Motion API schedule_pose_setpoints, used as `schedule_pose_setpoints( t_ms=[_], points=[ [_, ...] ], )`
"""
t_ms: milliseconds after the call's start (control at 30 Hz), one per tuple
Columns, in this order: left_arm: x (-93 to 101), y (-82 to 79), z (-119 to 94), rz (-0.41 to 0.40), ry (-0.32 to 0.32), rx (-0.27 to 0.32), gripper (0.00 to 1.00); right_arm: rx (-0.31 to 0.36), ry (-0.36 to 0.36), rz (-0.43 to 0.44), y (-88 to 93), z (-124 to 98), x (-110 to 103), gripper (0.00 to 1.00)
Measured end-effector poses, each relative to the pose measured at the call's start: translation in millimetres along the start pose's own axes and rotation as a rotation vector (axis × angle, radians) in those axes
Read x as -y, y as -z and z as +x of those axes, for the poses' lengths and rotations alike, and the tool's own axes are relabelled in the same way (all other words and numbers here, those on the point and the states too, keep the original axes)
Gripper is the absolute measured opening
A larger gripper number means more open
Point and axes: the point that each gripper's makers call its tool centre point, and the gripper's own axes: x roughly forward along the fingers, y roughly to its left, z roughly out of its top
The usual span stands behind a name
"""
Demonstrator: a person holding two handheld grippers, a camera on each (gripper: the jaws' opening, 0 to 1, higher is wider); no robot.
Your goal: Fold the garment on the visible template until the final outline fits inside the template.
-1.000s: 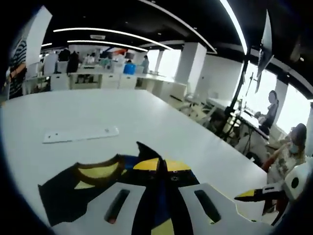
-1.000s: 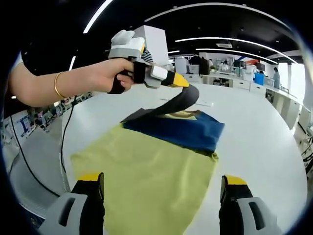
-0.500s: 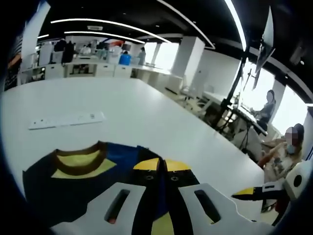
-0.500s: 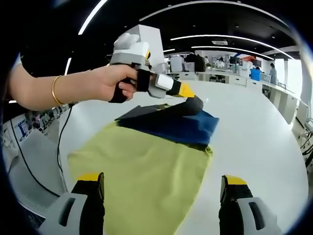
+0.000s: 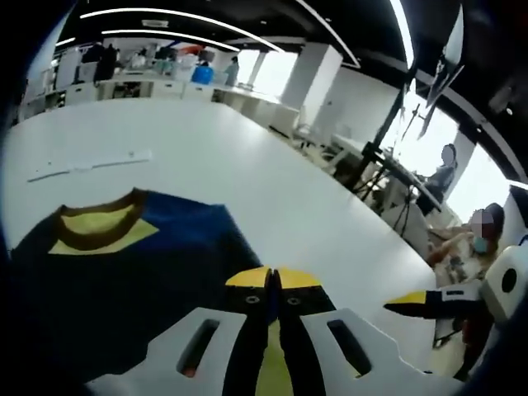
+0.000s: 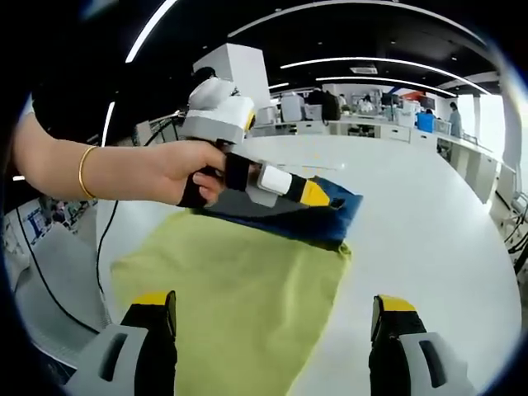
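A garment lies flat on the white table point(image 6: 429, 223). Its near part is yellow-green point(image 6: 239, 297) and its far part navy point(image 6: 334, 216). In the left gripper view the navy part point(image 5: 124, 280) shows a brown collar with yellow inside point(image 5: 97, 227). A person's hand holds my left gripper point(image 6: 318, 195) low over the navy part. Its jaws are shut point(image 5: 273, 285) on a strip of the garment's fabric. My right gripper point(image 6: 274, 313) stands open at the garment's near edge, jaws wide apart with nothing held. Its yellow tip point(image 5: 425, 301) shows at the right of the left gripper view.
A thin white strip point(image 5: 87, 165) lies on the table beyond the collar. Seated people point(image 5: 474, 239) and stands are off the table's right side. Desks point(image 6: 396, 128) line the back of the room. A cable point(image 6: 103, 247) hangs off the left table edge.
My left gripper has come down and forward with the held fabric, from raised above the garment to low over the navy part. The right gripper has stayed open in place.
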Motion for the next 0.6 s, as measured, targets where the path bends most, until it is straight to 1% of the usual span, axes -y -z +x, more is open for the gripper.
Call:
schedule_pose_setpoints(
  t_ms=[67, 100, 133, 167, 267, 300, 333, 400, 433, 600],
  points=[
    [7.2, -1.2, -0.2, -0.001, 0.035, 0.007, 0.00, 0.001, -0.001, 0.002, -0.2, 0.0, 0.1, 0.98],
    [10.7, -3.3, -1.7, 0.017, 0.048, 0.017, 0.03, 0.001, -0.003, 0.003, -0.1, 0.1, -0.2, 0.98],
    [11.5, -5.0, -2.7, 0.031, 0.049, 0.025, 0.07, 0.001, -0.004, 0.003, -0.1, 0.2, -0.5, 0.98],
    [12.3, -6.8, -4.5, 0.041, 0.051, 0.030, 0.13, 0.001, -0.007, 0.002, -0.3, 0.5, -1.1, 0.98],
    [14.3, -12.8, -10.7, 0.027, 0.075, 0.055, 0.27, -0.003, -0.025, -0.001, 0.0, 1.2, -4.4, 0.98],
    [15.7, -14.4, -13.3, 0.043, 0.083, 0.064, 0.30, -0.005, -0.031, -0.001, 0.0, 1.2, -5.3, 0.99],
    [15.7, -16.0, -18.2, 0.082, 0.085, 0.071, 0.32, -0.004, -0.041, 0.004, -0.6, 1.0, -6.9, 0.99],
    [15.9, -14.5, -27.4, 0.083, 0.097, 0.069, 0.38, 0.003, -0.063, 0.020, -2.4, -0.1, -9.1, 0.99],
    [15.1, -13.4, -31.1, 0.085, 0.101, 0.069, 0.44, 0.002, -0.068, 0.021, -2.6, -0.8, -9.8, 0.99],
    [2.1, -9.2, -54.4, 0.089, 0.087, 0.080, 0.59, -0.012, -0.101, 0.010, -2.9, -3.8, -14.8, 0.99]
  ],
)
